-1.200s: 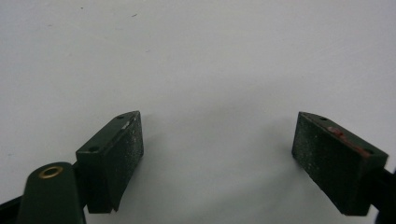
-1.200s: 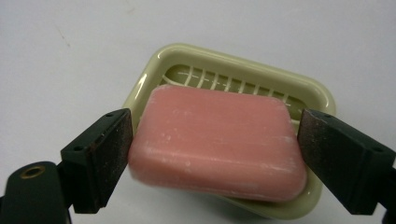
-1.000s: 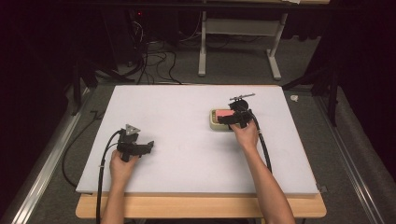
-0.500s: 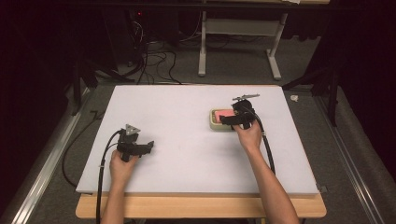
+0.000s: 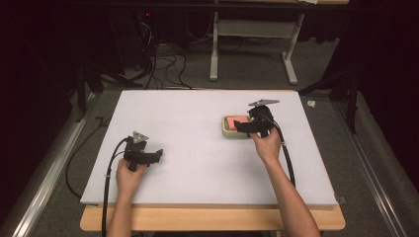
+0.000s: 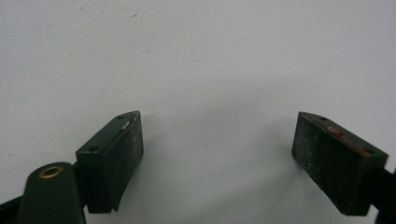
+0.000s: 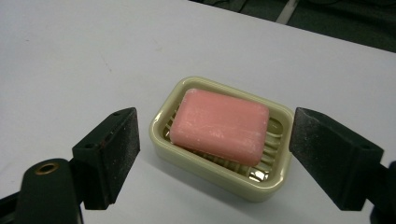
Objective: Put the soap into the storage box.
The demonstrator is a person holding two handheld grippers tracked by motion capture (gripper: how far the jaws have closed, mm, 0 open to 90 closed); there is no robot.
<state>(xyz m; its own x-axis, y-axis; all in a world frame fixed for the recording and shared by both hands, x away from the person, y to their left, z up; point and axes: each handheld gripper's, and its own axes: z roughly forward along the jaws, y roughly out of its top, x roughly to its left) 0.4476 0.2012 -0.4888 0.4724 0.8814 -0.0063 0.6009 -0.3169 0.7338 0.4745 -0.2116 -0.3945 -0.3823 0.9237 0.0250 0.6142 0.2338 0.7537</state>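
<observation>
Pink soap (image 7: pixel 219 125) in cream dish (image 7: pixel 205 165) (right gripper (image 7: pixel 212 154) jaws spread)

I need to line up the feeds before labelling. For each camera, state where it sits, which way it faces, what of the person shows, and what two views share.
High view: fixed above the person's side, looking forward and down on the white table; both forearms, left gripper and right gripper show.
Left gripper view: rides the left gripper, facing bare table between open jaws.
Right gripper view: rides the right gripper, facing the pink soap in its cream dish.
Shared: soap dish appears in high and right gripper views.
</observation>
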